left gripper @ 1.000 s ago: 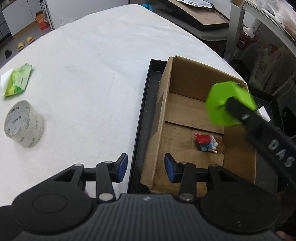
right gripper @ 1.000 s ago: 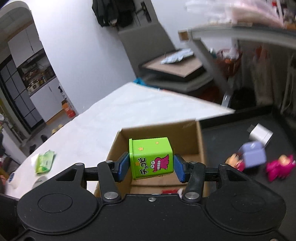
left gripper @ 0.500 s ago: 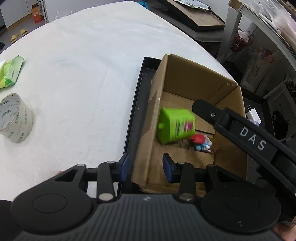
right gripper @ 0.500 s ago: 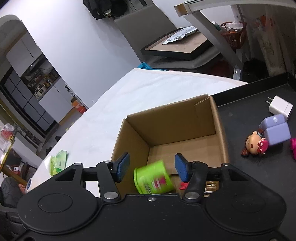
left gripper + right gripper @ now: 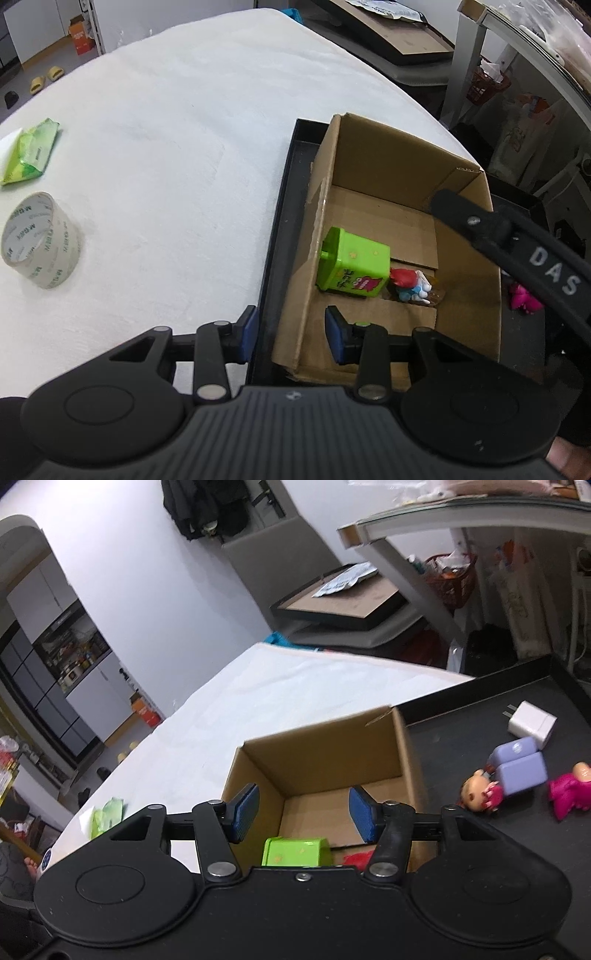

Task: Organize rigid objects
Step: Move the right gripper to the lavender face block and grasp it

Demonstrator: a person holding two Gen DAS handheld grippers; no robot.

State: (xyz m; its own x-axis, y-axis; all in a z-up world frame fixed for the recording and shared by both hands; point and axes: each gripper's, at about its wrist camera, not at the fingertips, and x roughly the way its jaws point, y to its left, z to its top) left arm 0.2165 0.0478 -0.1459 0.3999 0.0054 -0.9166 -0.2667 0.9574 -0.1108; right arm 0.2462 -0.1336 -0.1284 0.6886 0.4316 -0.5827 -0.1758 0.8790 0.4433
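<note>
Green toy bin (image 5: 352, 267) lies on its side on the floor of the cardboard box (image 5: 402, 177), a bright lime block with small yellow stars and a pink cartoon monster printed on one face. My right claw (image 5: 303, 818) hangs above it with its blue pads wide apart and nothing between them. My left claw (image 5: 291, 334) is likewise spread and empty, straddling the box's near wall. One red-and-blue figure (image 5: 410, 286) touches the bin. On the black tray (image 5: 461, 734) beside the box I count one white plug (image 5: 532, 725), two lilac blocks (image 5: 519, 762) and two dolls (image 5: 482, 792). One tape roll (image 5: 40, 240) and one green packet (image 5: 31, 153) sit on the white worktop (image 5: 166, 129).
</note>
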